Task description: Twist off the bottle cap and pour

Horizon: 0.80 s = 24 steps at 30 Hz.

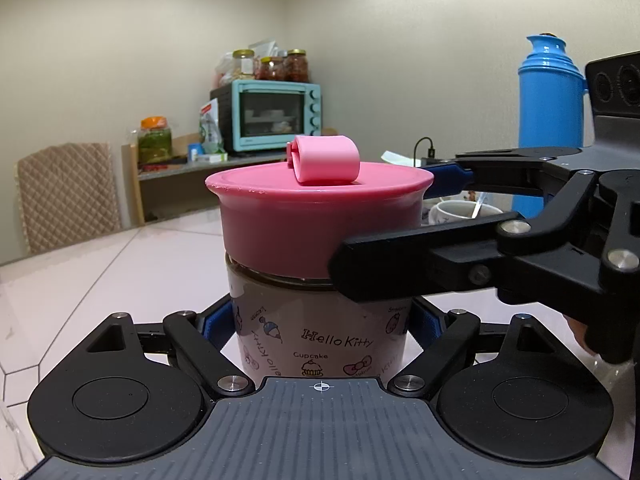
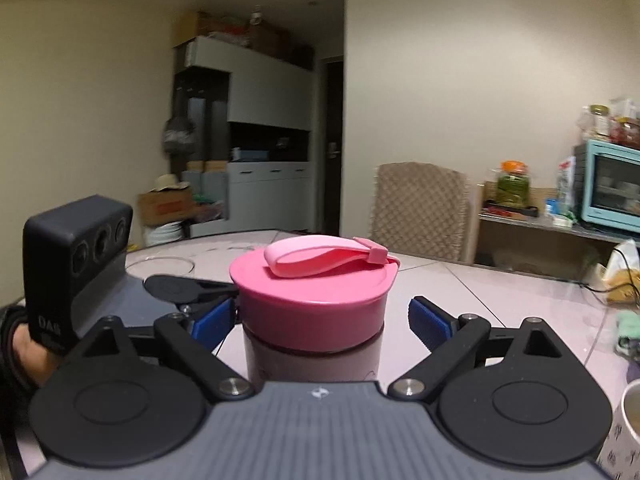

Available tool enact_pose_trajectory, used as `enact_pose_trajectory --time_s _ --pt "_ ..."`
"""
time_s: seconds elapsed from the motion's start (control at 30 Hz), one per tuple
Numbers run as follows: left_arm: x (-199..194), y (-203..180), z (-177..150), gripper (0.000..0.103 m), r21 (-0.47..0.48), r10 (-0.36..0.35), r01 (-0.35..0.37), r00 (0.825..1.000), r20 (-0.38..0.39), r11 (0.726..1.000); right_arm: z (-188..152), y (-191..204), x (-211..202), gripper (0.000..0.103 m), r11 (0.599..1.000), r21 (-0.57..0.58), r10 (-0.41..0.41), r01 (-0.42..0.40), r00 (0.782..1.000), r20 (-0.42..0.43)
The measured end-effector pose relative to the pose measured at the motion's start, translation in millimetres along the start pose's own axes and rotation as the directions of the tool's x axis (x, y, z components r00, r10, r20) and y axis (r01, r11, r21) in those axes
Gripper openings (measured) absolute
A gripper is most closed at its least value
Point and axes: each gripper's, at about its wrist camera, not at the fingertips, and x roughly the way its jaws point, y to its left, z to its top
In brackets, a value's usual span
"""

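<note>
Tabletop [image 1: 80, 280]: pale and glossy, lying under both claws. We are judging it slick; if the body grip gives, the bottle could skid or tip here.

Bottle [image 1: 320, 332]: printed body standing upright on the tabletop, directly ahead of the left claw [image 1: 320, 326] and between its blue pads. We are reading that claw as clamping the body low down and holding it steady. The grip sits well below the cap, so a hard twist up top could be rocking the bottle or turning it inside the pads.

Cap [image 2: 314, 308]: wide, pink, still seated on the bottle, sitting straight ahead of the right claw [image 2: 322, 322] and between its fingers. This claw is standing part-open: in its own view the right-hand pad [image 2: 432, 326] is clearly off the cap, while the other side is too close for us to call. No turning grip exists at present. Closing off-centre, or catching only the flared rim, could make the pads slide around the smooth wall without loosening anything.

Strap [image 2: 326, 258]: pink loop lying across the cap top, above the right claw's fingers. A finger riding high could be snagging it.

Mug [image 1: 460, 212]: beyond the right claw's fingers, near the bottle; a jolted bottle could be knocking it or spilling short.
</note>
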Motion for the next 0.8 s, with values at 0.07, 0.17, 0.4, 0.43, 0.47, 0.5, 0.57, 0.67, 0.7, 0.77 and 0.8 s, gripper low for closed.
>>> enact_pose_trajectory --time_s 0.07,0.17,0.4,0.43,0.47,0.5,0.57,0.67,0.7,0.77,0.8 --pt "0 1 0 0.09 0.0 0.0 0.0 1.0 0.0 1.0 -1 3 3 0.095 1.0 0.026 -0.018 0.018 1.0 0.005" --pt "0 0 0 0.09 0.001 0.001 -0.001 1.0 0.0 1.0 -2 2 8 0.094 0.998 0.05 -0.039 0.039 0.999 0.011" --pt "0 0 0 0.09 0.0 0.0 0.0 1.0 0.0 1.0 1 15 14 0.092 0.992 0.034 -0.118 0.117 0.993 0.001" --pt "0 0 0 0.09 0.0 0.0 0.0 1.0 0.0 1.0 1 16 14 0.09 0.991 0.033 -0.127 0.127 0.992 -0.001" --pt "0 0 0 0.09 0.0 0.0 0.0 1.0 0.0 1.0 1 18 15 0.089 0.99 0.031 -0.136 0.136 0.991 -0.002" --pt "0 0 0 0.09 0.0 0.0 0.0 1.0 0.0 1.0 1 19 15 0.087 0.99 0.027 -0.141 0.141 0.99 -0.009" --pt "-1 0 0 0.09 0.0 0.0 0.0 1.0 0.0 1.0 0 20 14 0.085 0.99 0.03 -0.141 0.141 0.99 -0.011" --pt "-1 0 0 0.09 -0.001 -0.001 0.001 1.0 0.0 1.0 -1 21 14 0.085 0.99 0.031 -0.136 0.136 0.991 -0.008" --pt "-1 0 0 0.09 -0.002 -0.001 0.001 1.0 0.0 1.0 -2 20 13 0.085 0.991 0.027 -0.13 0.13 0.992 -0.006" --pt "0 0 0 0.09 -0.002 -0.001 0.001 1.0 0.0 1.0 -5 17 12 0.085 0.995 0.011 -0.104 0.103 0.995 0.003" --pt "0 0 0 0.09 -0.002 -0.001 0.001 1.0 -0.001 1.0 -5 15 12 0.085 0.996 0.003 -0.087 0.087 0.996 0.006"
